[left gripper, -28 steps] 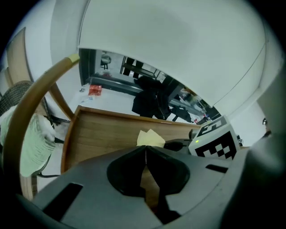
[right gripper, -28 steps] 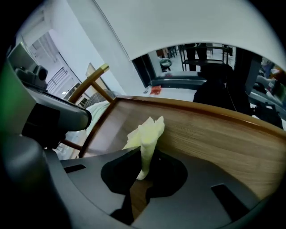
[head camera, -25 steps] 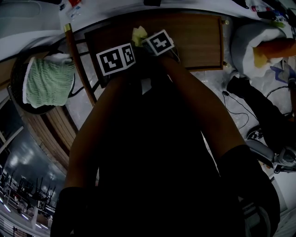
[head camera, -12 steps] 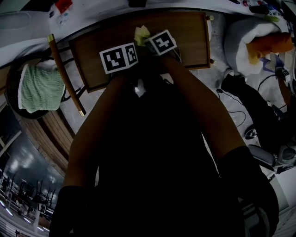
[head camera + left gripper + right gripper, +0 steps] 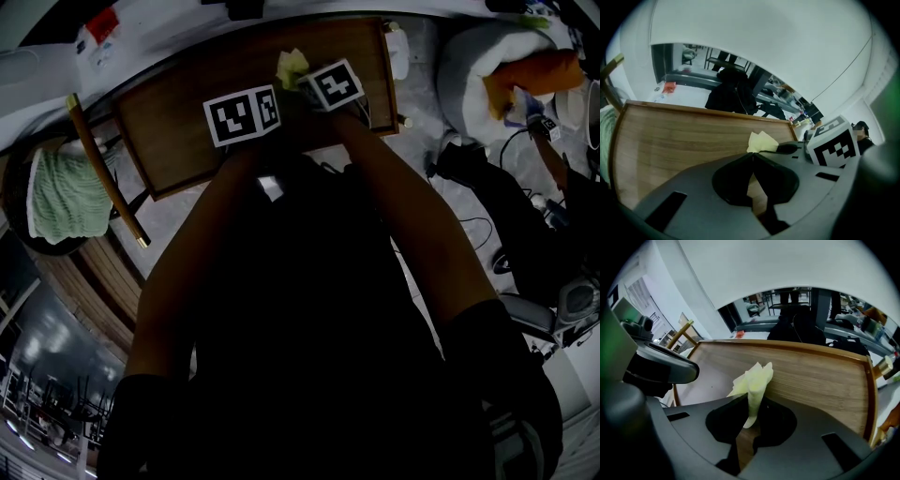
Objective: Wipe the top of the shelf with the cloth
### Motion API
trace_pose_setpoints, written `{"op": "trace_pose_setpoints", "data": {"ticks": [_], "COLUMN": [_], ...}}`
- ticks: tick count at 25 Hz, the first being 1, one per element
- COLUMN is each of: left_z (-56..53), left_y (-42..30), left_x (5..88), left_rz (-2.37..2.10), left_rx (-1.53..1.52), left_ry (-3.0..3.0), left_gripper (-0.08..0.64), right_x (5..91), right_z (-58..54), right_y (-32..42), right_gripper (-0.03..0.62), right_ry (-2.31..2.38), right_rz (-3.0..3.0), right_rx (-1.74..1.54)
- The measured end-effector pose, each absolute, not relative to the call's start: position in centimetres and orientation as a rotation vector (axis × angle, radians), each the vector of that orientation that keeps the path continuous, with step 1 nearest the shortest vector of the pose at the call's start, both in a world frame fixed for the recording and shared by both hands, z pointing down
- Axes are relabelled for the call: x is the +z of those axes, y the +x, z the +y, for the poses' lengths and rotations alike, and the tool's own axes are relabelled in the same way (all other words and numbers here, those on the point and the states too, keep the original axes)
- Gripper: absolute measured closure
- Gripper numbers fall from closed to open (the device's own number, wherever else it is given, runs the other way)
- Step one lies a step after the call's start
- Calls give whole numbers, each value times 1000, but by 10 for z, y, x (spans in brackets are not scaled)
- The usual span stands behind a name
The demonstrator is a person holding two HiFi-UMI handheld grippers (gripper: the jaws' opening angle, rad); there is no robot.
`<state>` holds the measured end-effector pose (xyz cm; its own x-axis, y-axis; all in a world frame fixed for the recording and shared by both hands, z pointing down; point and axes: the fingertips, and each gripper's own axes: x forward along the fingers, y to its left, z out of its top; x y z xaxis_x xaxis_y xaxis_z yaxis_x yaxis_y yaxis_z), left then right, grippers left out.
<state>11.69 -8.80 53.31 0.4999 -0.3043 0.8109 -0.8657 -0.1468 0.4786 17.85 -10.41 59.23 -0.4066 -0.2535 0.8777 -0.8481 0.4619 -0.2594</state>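
Note:
The wooden shelf top (image 5: 187, 112) lies ahead of me, also filling the left gripper view (image 5: 679, 140) and the right gripper view (image 5: 820, 376). A pale yellow cloth (image 5: 752, 380) sticks up from my right gripper (image 5: 749, 401), which is shut on it; its tip shows in the head view (image 5: 290, 67) and in the left gripper view (image 5: 761, 141). My left gripper (image 5: 752, 157) hovers just left of the right one, shut with nothing in it. Both marker cubes (image 5: 242, 115) sit side by side over the shelf's middle.
A green towel (image 5: 64, 192) lies in a dark round basket at the left. A wooden pole (image 5: 103, 169) leans by the shelf's left end. White bags and cables (image 5: 506, 84) crowd the floor at right. A white wall rises behind the shelf.
The view has shifted, so the shelf and the towel basket sit further left in the frame. Both grippers stay together over the shelf top with the cloth held.

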Motion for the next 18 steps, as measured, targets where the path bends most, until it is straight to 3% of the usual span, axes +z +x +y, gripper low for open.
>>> {"op": "trace_pose_setpoints", "data": {"ticks": [18], "left_z": [-76], "left_y": [199], "left_x": [525], "left_rz": [-906], "left_rx": [685], "left_ry": [1793], "left_gripper": [549], "right_x": [585], "right_z": [-105], "right_y": [315], "right_gripper": [546], "right_ry": [1152], "right_rz": [-1721], "right_rx": [879]}}
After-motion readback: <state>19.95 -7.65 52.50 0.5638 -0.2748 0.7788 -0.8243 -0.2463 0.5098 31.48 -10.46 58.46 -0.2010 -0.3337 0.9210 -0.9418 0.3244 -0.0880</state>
